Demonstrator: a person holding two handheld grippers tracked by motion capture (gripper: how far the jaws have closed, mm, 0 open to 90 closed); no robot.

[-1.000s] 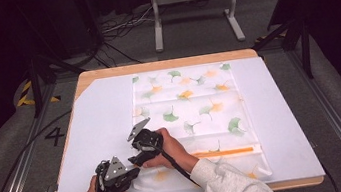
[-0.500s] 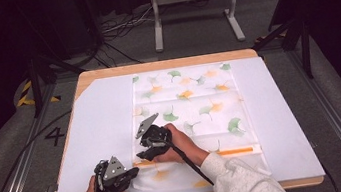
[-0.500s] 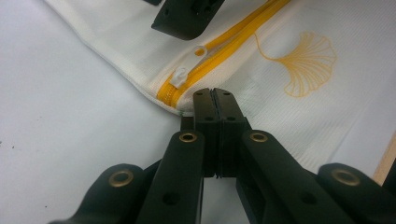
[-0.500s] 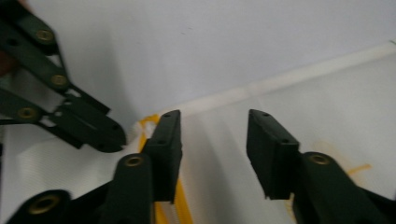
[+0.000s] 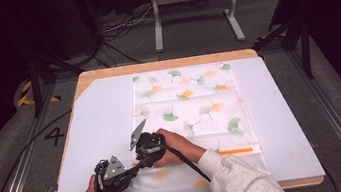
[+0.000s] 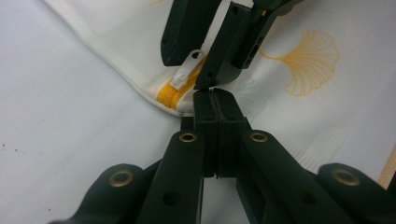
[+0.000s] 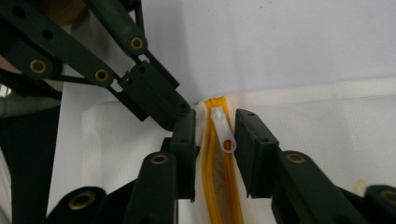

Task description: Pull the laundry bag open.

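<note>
A white cloth pouch (image 5: 189, 103) printed with ginkgo leaves lies flat on the white board (image 5: 100, 116). An orange zipper (image 5: 237, 151) runs along its near side. My left gripper (image 6: 215, 100) is shut on the pouch's hem at the zipper's left end (image 6: 170, 95). My right gripper (image 7: 215, 120) points down at the same end, and its jaws have just been closing. They stand on either side of the white zipper pull (image 7: 223, 133) with a gap left, so it is open. In the high view the left gripper (image 5: 135, 167) and the right gripper (image 5: 142, 156) meet at the pouch's near left corner.
The white board rests on a wooden table (image 5: 164, 65), with bare board left and right of the pouch. Beyond the table's far edge stands a metal frame (image 5: 193, 2) among cables on the dark floor. A cable trails back from the right gripper over the sleeve (image 5: 236, 180).
The right hand has shifted slightly over the zipper's left end and its grey plate has tilted. The left hand has kept still.
</note>
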